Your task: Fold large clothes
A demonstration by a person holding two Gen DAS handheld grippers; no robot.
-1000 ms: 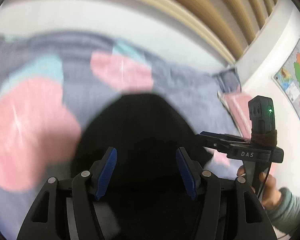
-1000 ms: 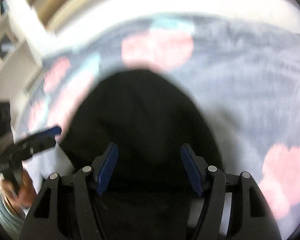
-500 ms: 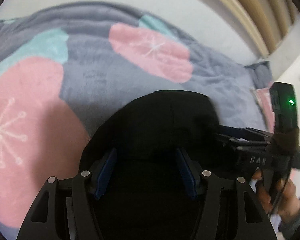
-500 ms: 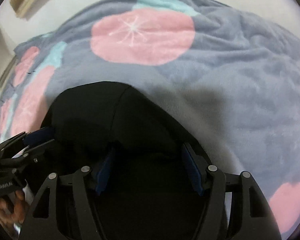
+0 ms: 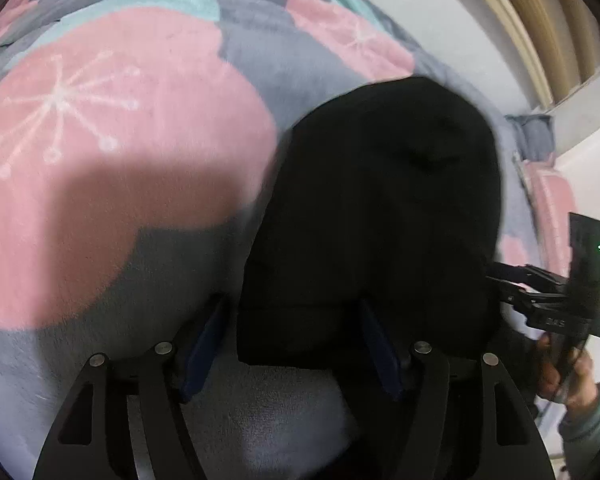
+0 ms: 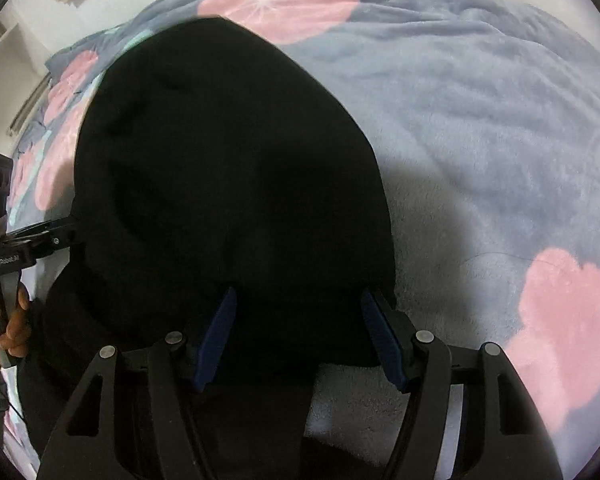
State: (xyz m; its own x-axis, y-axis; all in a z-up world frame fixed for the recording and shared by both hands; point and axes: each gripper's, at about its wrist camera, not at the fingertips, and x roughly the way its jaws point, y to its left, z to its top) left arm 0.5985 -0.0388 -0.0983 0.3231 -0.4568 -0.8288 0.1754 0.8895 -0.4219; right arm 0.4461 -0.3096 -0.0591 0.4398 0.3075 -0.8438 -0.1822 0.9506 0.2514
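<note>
The black garment (image 5: 380, 216) lies in a thick, roughly folded bundle on the bed, over a grey blanket (image 6: 480, 120) with pink and teal blotches. Its near edge reaches in between the fingers of both tools.

The left tool (image 5: 294, 340) stands released: its blue pads are spread wide, the right pad at the cloth's near edge, the left pad clear of the garment over bare blanket. The right tool (image 6: 300, 336) is likewise spread, with black cloth filling the gap between its pads; nothing shows it clenched on the fabric. In each view the other tool shows side-on at the bundle's flank, with the person's hand (image 5: 564, 376) on its handle.

Judging from this, the risks are these:

- The left tool sits off-centre on the edge. Closing here could catch only a corner, or pinch the plush blanket along with the cloth and drag it up.
- The bundle looks several layers thick. A shallow bite might take the top layer alone, so the fold would peel open on lifting.
- The fabric is so dark that seams and edges cannot be made out, so uneven grips by the two tools could skew the next fold.
- The soft bedding gives under pressure, which may let the stack slump sideways.
</note>
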